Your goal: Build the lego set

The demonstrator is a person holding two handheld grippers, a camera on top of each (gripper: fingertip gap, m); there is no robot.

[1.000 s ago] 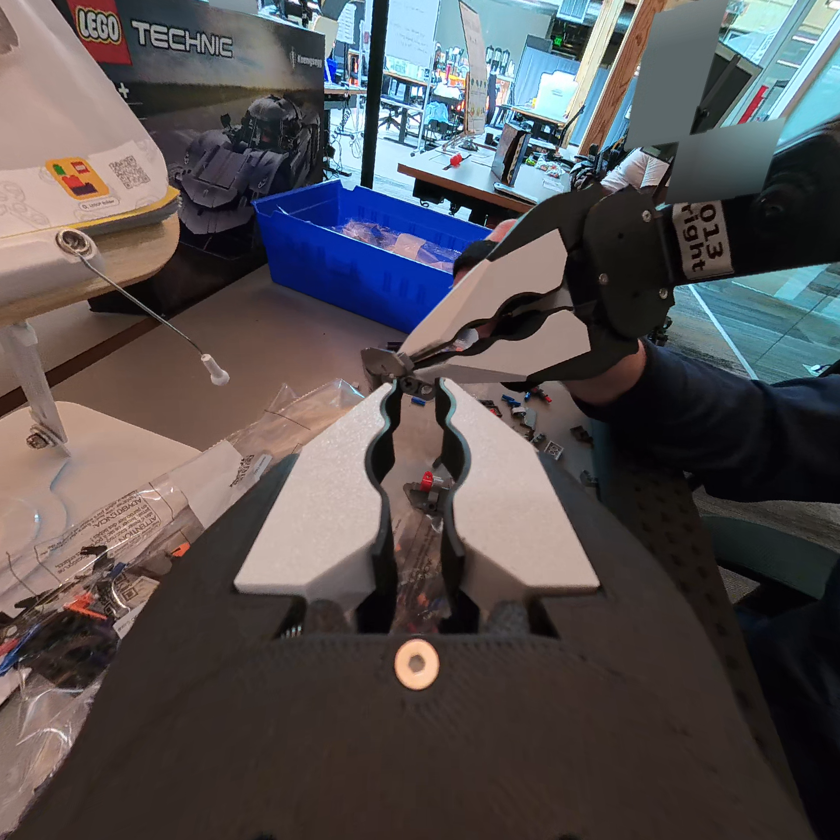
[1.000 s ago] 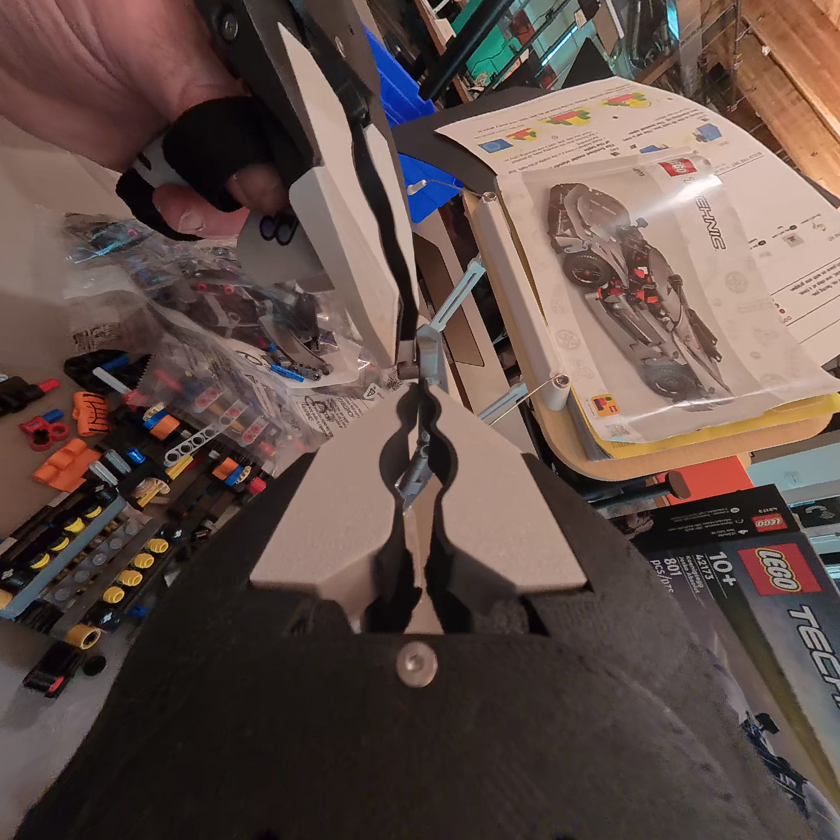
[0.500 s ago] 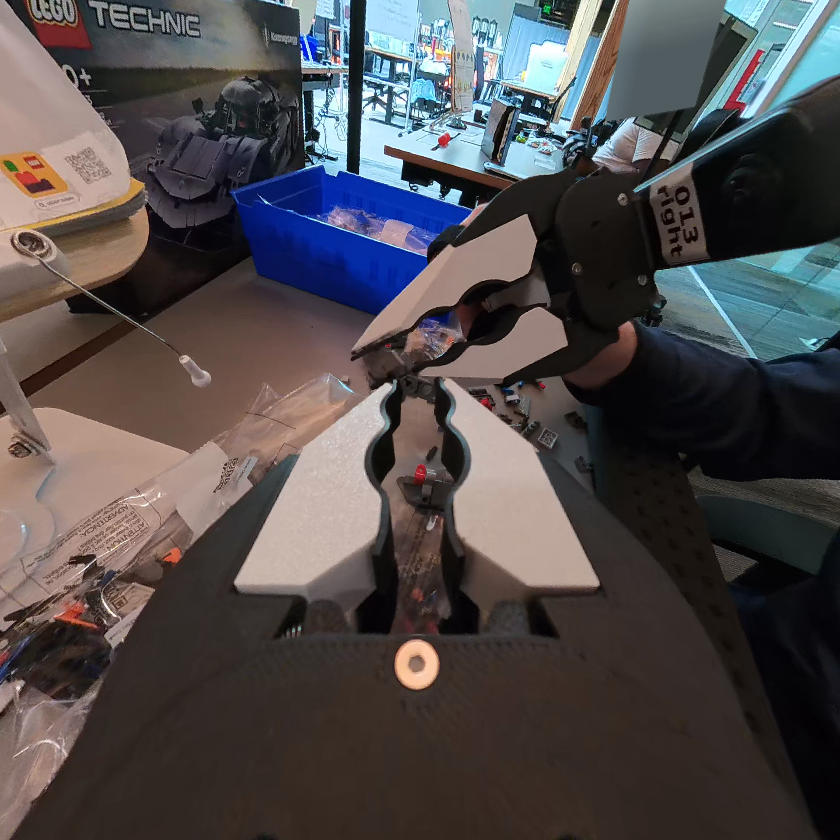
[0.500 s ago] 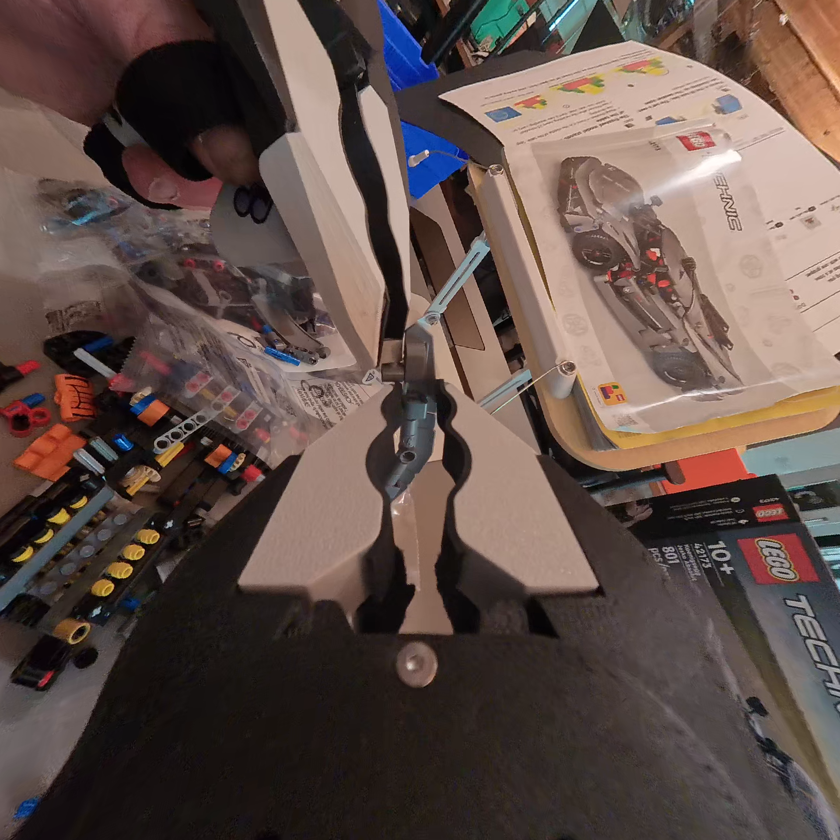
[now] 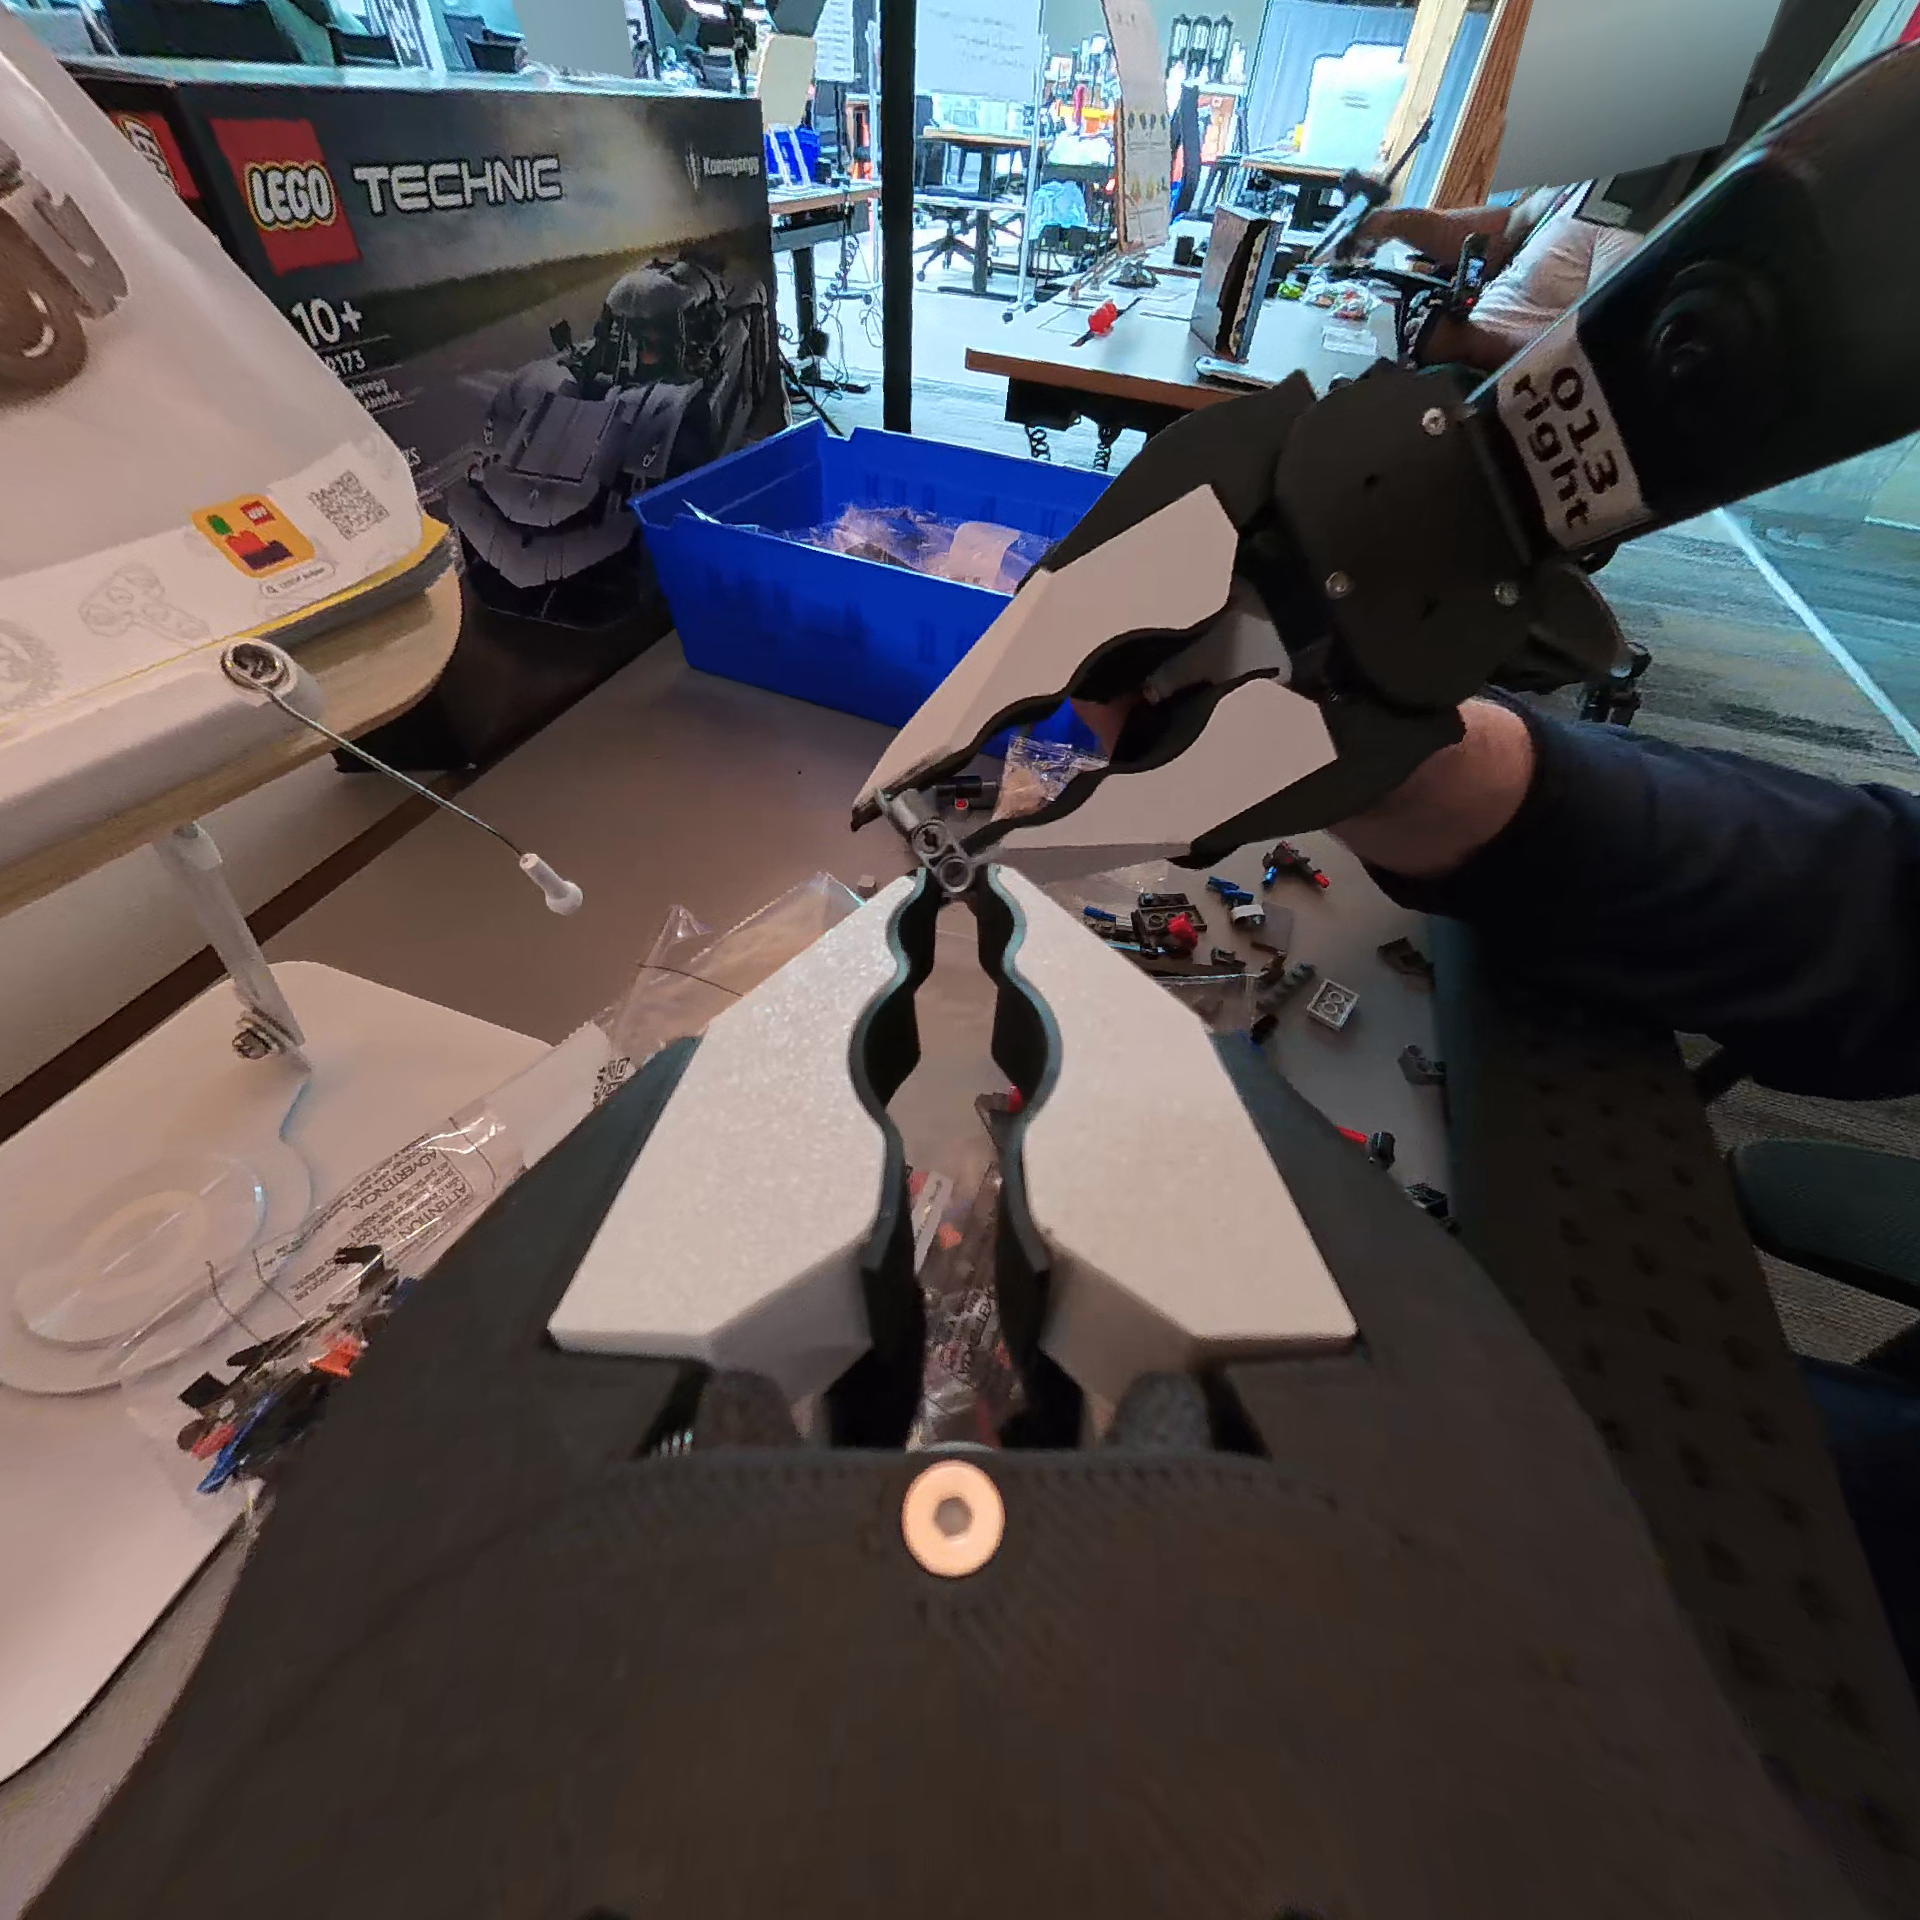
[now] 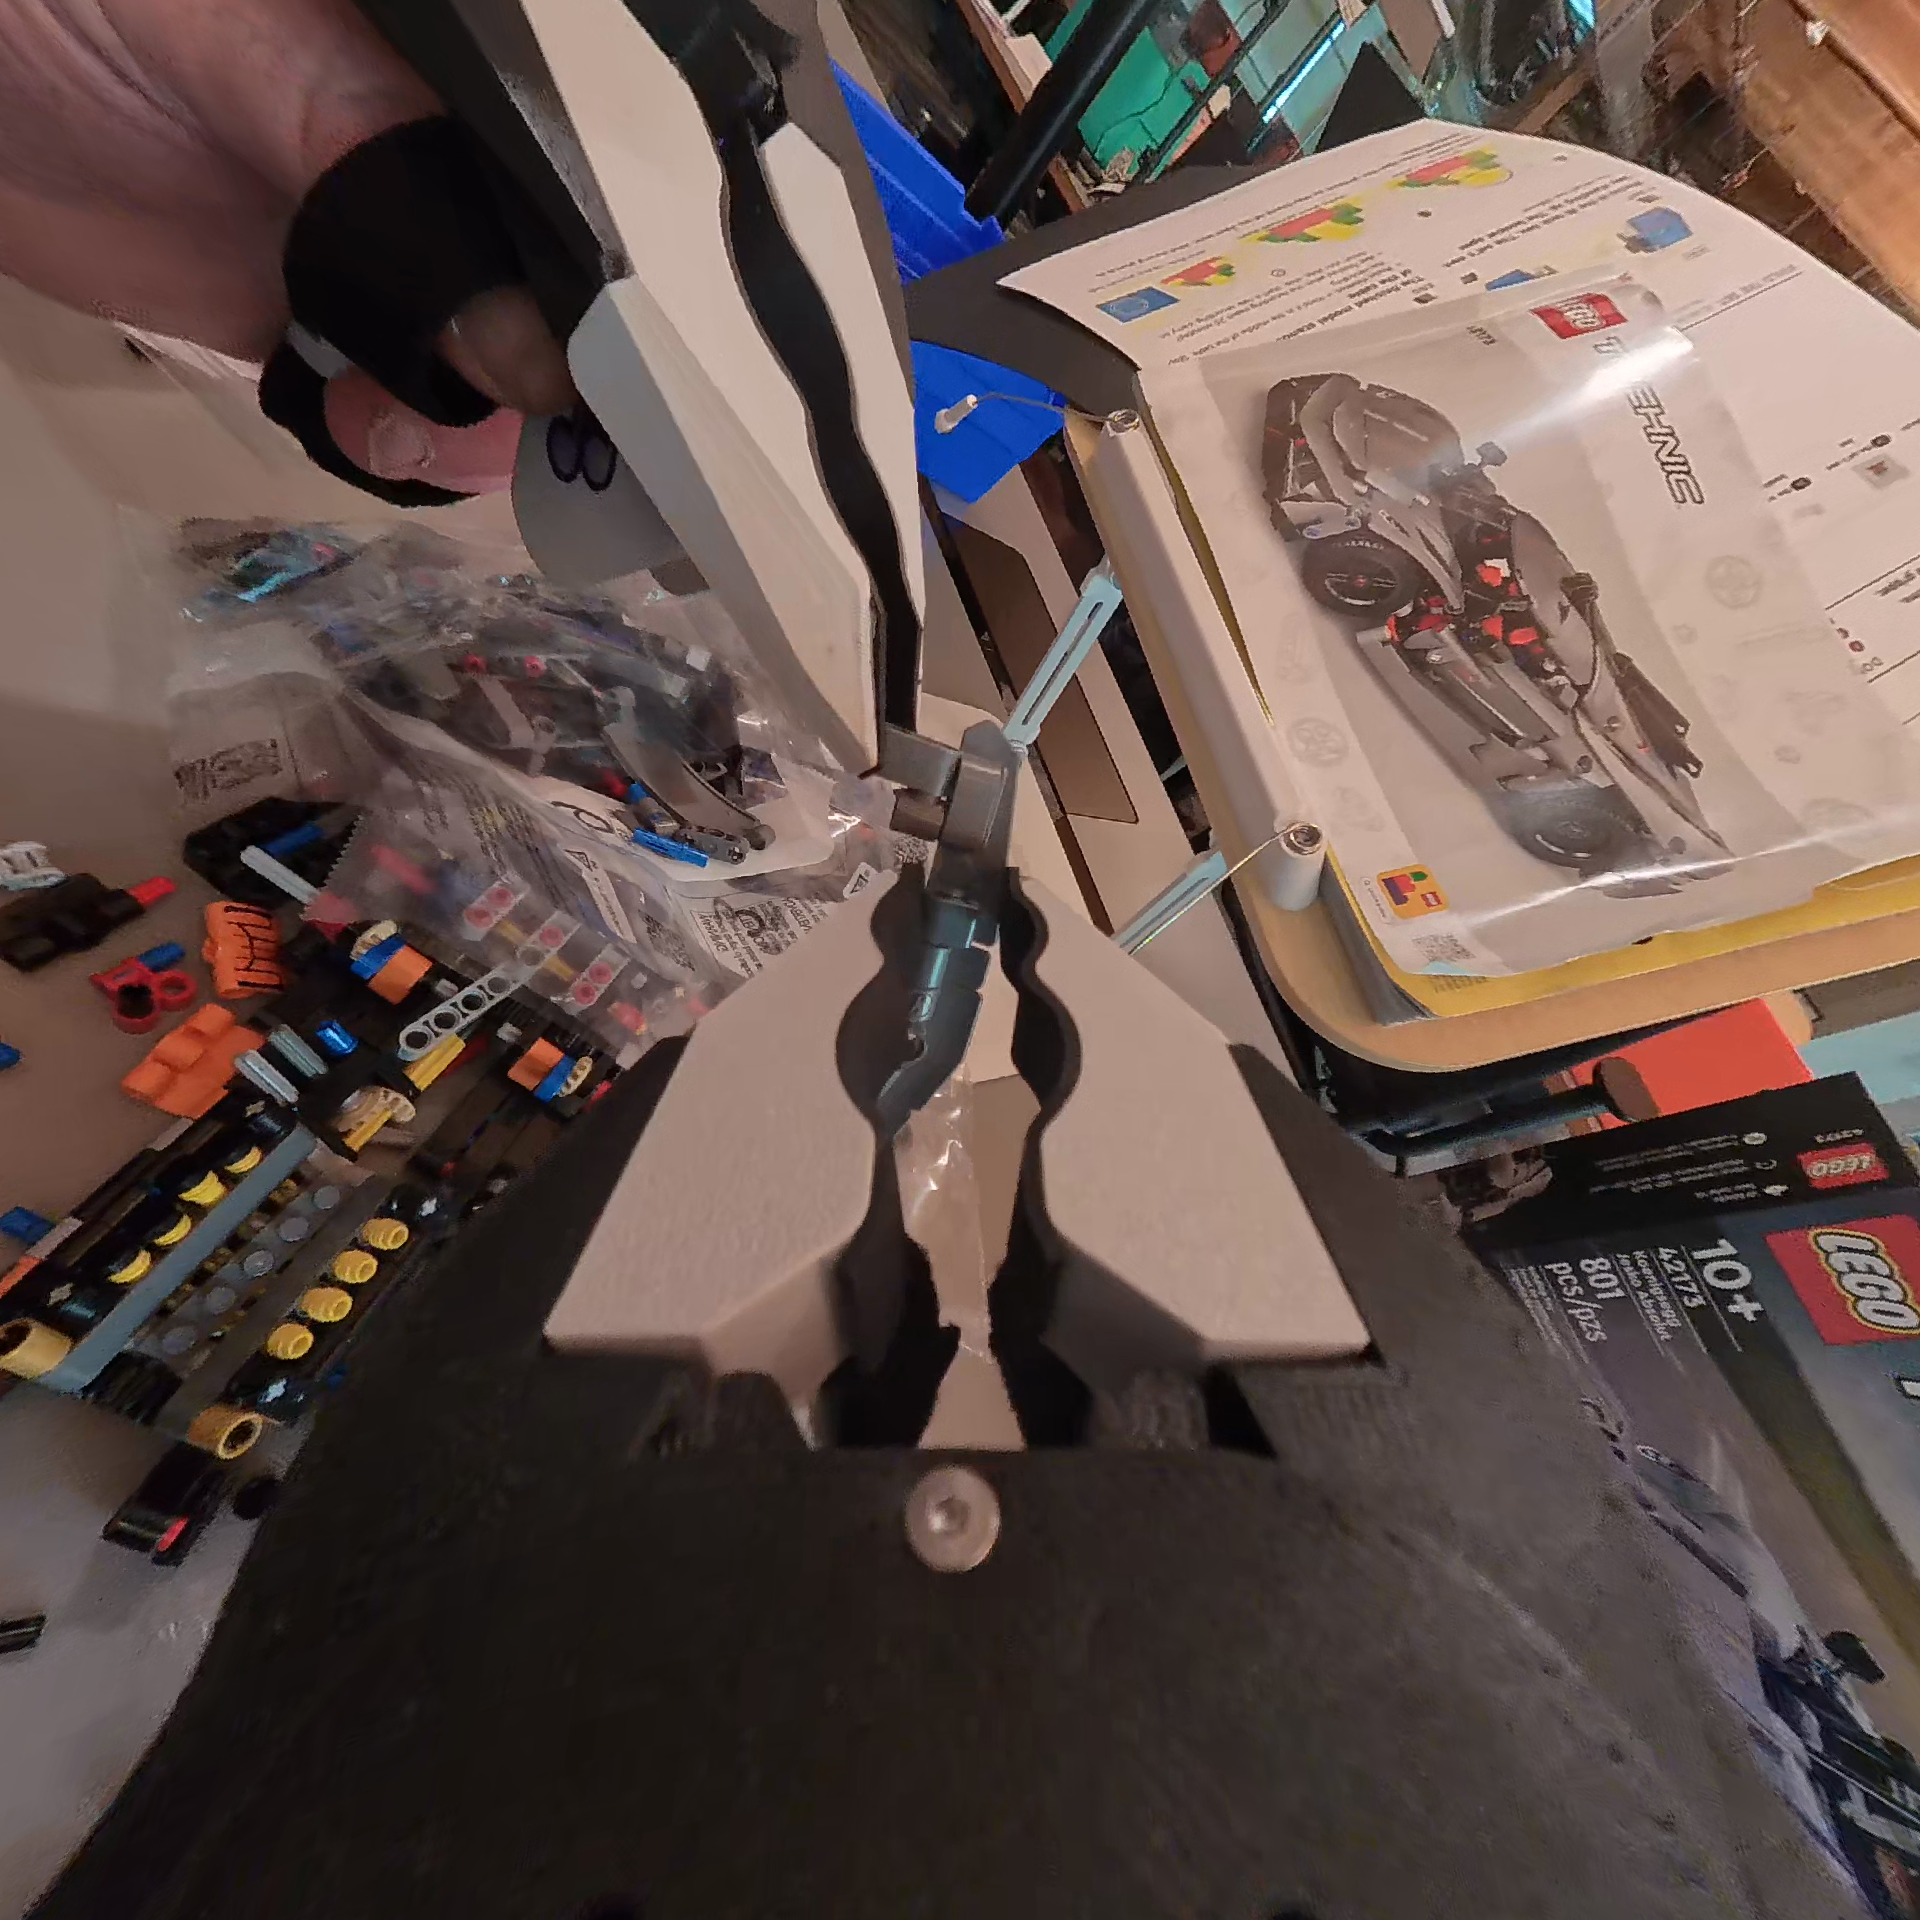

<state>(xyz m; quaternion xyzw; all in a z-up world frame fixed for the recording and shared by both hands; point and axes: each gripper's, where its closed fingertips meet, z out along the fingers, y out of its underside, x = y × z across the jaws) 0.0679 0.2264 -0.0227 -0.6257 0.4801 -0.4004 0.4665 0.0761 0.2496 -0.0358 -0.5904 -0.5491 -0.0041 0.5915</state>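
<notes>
My left gripper [image 5: 951, 881] is shut on a small grey connector [image 5: 940, 844], held in the air above the table. My right gripper [image 6: 961, 883] is shut on a grey angled beam [image 6: 948, 966] that runs back between its fingers. The two grippers meet tip to tip, and the beam's front end [image 6: 982, 792] touches the connector [image 6: 916, 771] held by the left gripper [image 6: 891, 753]. In the left wrist view the right gripper [image 5: 904, 821] comes in from the right, held by a hand in a dark sleeve.
A blue bin [image 5: 831, 613] and the set's box [image 5: 499, 291] stand at the back. The instruction booklet [image 6: 1507, 623] rests on a stand. Bags of parts [image 6: 520, 707] and several loose sorted pieces [image 6: 260, 1195] cover the table below. More small pieces [image 5: 1195, 925] lie near the right arm. My two grippers' fingertips are within a few centimetres of each other.
The grippers stayed tip to tip. The right gripper tilted up more steeply, and the grey beam has turned and slid forward in its jaws against the connector.
</notes>
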